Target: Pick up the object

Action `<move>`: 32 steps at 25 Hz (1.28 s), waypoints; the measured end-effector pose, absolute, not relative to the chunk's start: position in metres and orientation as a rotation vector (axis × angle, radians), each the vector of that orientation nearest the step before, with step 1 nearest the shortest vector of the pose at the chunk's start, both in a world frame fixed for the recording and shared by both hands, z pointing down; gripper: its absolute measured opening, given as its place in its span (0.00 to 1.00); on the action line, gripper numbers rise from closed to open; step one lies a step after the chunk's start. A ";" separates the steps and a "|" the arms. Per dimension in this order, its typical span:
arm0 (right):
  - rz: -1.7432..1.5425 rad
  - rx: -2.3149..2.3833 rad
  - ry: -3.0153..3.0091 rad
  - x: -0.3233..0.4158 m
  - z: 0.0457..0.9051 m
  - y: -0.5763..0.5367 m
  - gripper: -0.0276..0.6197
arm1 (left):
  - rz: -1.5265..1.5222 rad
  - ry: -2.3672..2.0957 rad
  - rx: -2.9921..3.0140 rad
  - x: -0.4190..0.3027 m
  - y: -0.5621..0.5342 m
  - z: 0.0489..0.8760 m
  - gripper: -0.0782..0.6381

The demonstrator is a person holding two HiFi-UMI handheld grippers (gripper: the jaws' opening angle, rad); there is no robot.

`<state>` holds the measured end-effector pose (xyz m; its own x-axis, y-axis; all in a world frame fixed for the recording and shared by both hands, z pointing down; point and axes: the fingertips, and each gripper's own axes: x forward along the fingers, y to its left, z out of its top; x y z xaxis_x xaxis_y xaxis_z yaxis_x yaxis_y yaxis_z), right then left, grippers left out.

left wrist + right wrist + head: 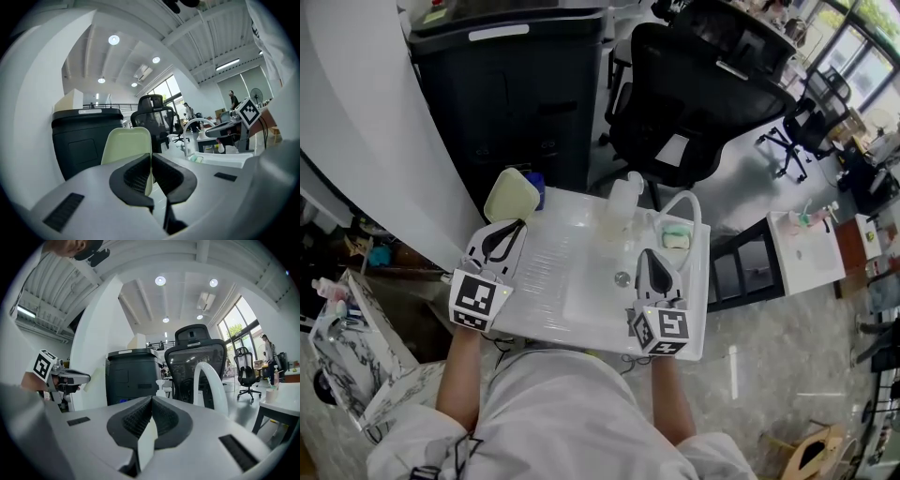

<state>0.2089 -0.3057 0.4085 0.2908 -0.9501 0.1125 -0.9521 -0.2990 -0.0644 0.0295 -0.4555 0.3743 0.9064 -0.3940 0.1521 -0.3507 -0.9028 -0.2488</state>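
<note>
The left gripper [511, 228] is clamped on the pale green lid [511, 195] above the white table's [581, 309] far left corner, the pinch shown only in its own view. The right gripper [650, 258], pressed together and empty, is held over bare table near its right edge.

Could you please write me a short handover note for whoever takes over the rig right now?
Left gripper: shut on the edge of the pale green lid, holding it upright near the white table's far left corner.
Right gripper: shut and empty, low over the table beside the white basket.
Done: lid gripped, and it appears lifted.
Left: confirm the lid is off the table.
</note>
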 end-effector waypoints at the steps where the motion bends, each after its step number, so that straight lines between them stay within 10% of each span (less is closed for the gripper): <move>1: 0.198 2.511 -1.856 0.208 0.408 -0.307 0.05 | -0.286 0.570 -2.855 0.028 -0.456 0.373 0.15; 32: 0.144 2.505 -1.861 0.219 0.395 -0.319 0.05 | -0.177 0.629 -2.850 0.027 -0.471 0.357 0.15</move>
